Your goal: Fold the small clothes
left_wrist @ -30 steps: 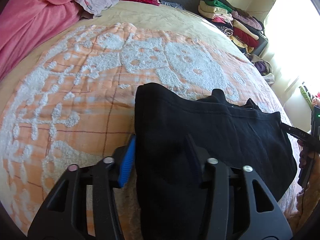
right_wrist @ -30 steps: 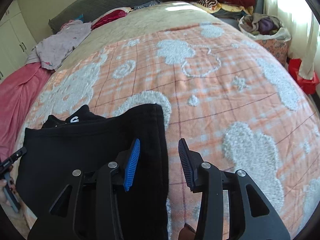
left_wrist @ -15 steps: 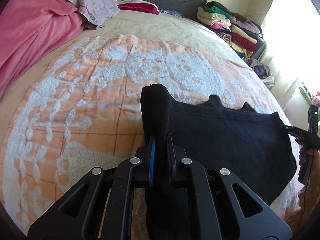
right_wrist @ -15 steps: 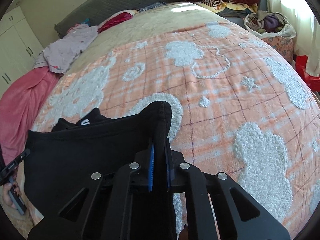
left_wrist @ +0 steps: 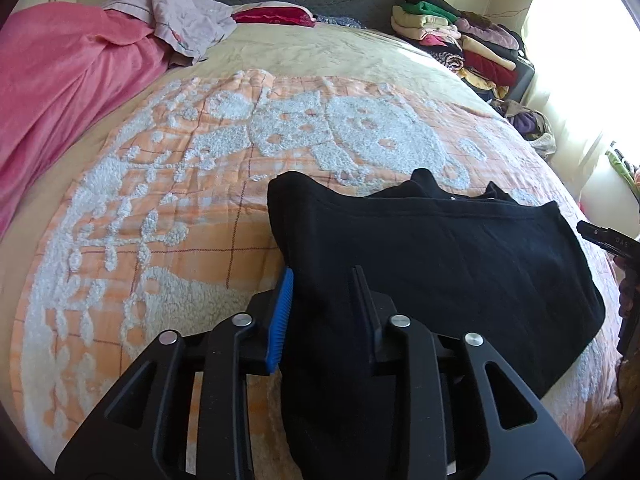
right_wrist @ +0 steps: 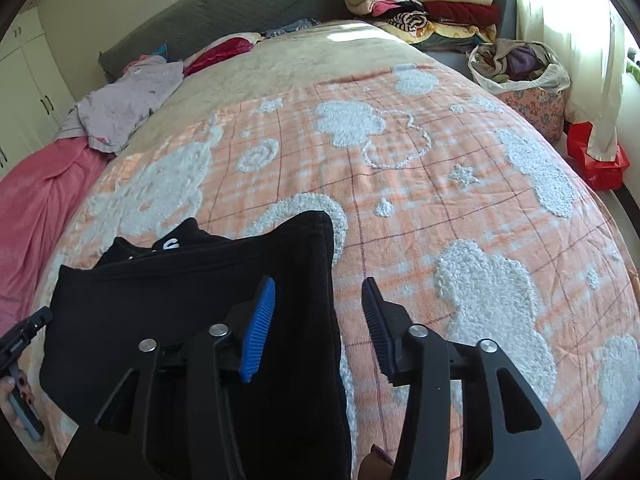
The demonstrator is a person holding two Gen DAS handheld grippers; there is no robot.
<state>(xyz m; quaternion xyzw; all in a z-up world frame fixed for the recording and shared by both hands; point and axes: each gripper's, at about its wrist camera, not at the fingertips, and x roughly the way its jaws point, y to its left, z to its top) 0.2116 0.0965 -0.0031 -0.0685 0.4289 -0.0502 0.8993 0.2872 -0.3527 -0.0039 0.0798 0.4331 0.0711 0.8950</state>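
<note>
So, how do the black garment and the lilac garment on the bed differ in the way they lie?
The black garment lies spread flat with straight edges on the orange blanket; the lilac garment lies crumpled in a heap on the beige cover. The black one sits near, between the open jaws of both grippers; the lilac one lies far off, beside the pink blanket. Both rest on the bed, and no gripper holds either.

White mark on black garment [right_wrist: 171,245] collar (unreadable), faint illegible letters on right gripper [left_wrist: 610,237]
</note>
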